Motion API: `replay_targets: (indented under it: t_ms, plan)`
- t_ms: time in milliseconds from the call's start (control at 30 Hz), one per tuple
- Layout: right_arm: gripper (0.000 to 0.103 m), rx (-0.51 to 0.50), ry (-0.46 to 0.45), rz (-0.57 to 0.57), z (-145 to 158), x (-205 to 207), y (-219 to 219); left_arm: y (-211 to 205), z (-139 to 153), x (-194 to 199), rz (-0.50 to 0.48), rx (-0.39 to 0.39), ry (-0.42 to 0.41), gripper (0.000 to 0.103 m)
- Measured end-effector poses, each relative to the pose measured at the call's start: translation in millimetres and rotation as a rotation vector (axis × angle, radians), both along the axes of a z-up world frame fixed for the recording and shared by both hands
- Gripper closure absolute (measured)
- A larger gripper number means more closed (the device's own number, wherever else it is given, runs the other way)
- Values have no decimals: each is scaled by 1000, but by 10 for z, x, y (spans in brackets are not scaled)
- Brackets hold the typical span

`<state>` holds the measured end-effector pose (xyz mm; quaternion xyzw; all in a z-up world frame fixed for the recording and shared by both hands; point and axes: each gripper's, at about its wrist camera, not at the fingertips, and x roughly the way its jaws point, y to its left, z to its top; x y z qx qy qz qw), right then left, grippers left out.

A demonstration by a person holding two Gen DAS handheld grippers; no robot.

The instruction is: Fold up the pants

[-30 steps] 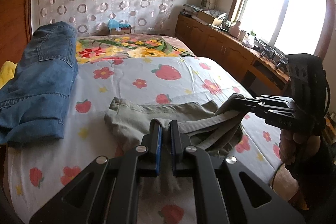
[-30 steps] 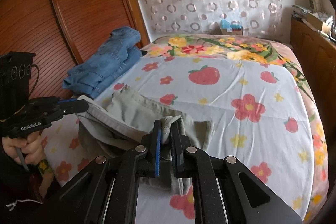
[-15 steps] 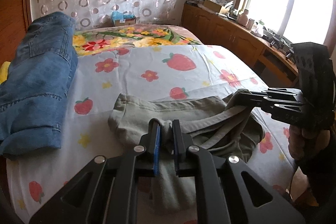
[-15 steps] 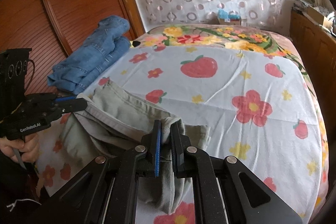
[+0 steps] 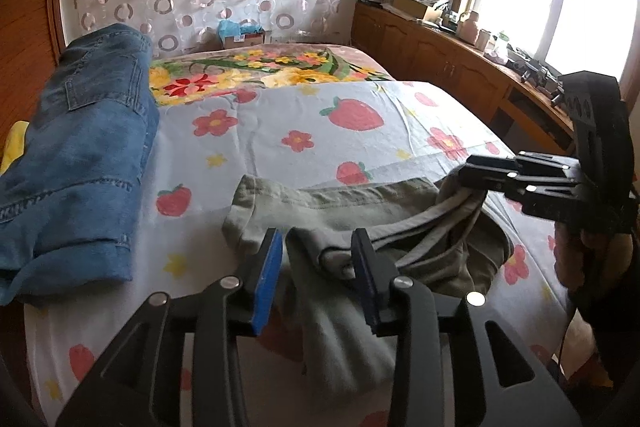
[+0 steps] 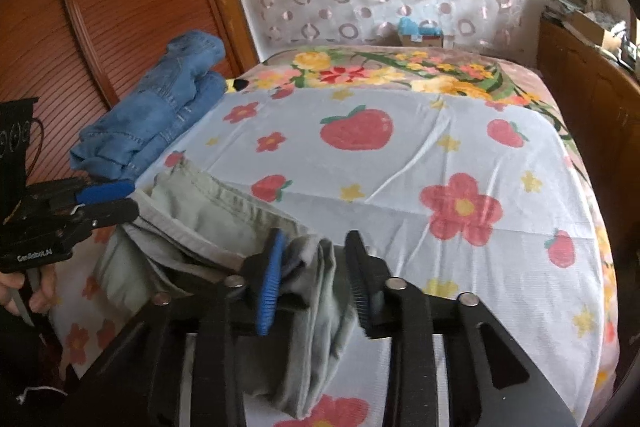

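The grey-green pants lie bunched at the near edge of the bed, with the waistband toward me; they also show in the right wrist view. My left gripper is open, its blue-padded fingers on either side of a fold of the pants. My right gripper is open too, with pants fabric lying loose between its fingers. In the left wrist view the right gripper sits at the pants' right end. In the right wrist view the left gripper sits at their left end.
A pile of folded blue jeans lies on the left side of the bed. The strawberry-and-flower sheet stretches beyond the pants. A wooden wardrobe stands at the left, a wooden cabinet under the window at the right.
Both grippers have opened and let go of the pants, which now rest on the bed. The pants were lowered toward the sheet over the last second.
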<state>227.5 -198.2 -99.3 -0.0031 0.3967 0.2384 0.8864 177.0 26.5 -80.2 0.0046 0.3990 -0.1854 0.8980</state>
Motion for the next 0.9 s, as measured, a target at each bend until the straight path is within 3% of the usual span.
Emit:
replay_targets:
  t_ms: [400,633,900]
  plan:
    - [60,-55,9,50,14,-223,-64,35,-100,-97,-26,-7,29,69]
    - [59,-96,47,96,-102,-152,16,-59,-194,127,-23,51,54,69]
    - [60,-116,36,145,-114,56,157,18,-252,250,21,49,69,69]
